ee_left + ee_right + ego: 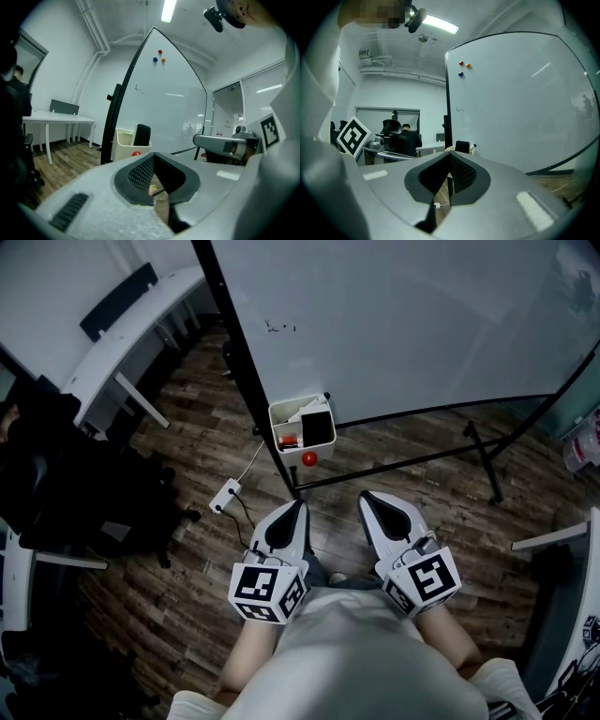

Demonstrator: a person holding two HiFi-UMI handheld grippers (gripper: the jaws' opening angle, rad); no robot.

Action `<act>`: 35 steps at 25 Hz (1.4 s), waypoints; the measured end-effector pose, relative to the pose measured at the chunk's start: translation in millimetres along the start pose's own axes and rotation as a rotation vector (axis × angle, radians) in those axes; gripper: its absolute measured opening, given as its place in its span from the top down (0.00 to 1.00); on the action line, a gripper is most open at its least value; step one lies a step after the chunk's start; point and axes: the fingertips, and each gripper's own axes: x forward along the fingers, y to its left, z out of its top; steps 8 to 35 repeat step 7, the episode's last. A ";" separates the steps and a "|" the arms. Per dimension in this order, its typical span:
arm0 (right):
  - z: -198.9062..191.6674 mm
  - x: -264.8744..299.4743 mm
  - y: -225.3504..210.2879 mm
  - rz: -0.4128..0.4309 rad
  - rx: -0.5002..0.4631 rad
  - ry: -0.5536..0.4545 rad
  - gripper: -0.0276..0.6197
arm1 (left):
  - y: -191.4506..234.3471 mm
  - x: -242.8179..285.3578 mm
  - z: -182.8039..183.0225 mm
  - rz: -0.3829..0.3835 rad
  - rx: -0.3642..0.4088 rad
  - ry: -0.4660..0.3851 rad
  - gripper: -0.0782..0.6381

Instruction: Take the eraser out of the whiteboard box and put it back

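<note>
Both claws, left (pixel 296 507) and right (pixel 368 496), are closed and empty, well short of the box (pixel 281 412) at the whiteboard's (pixel 403 324) lower corner, where the eraser (pixel 318 427) stands upright. A claw that reaches in without opening wide enough could tip the eraser or jolt the box, and a grip on its top edge alone may slip.

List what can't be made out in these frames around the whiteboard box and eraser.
- Head view: the items beside the eraser in the box are too small to identify.
- Left gripper view: the box wall hides the eraser's lower part.
- Right gripper view: the right gripper hides most of the box.
- Scribble on the whiteboard: too small to read in any view.
</note>
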 end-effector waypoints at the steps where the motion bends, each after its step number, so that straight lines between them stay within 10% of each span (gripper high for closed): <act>1: -0.2 0.2 0.0 -0.001 0.000 0.000 0.96 | 0.6 0.0 -0.3 0.000 -0.001 0.001 0.89; 35: -0.4 1.3 0.3 -0.001 0.005 0.002 0.96 | 1.5 0.4 0.4 -0.003 -0.001 0.006 0.89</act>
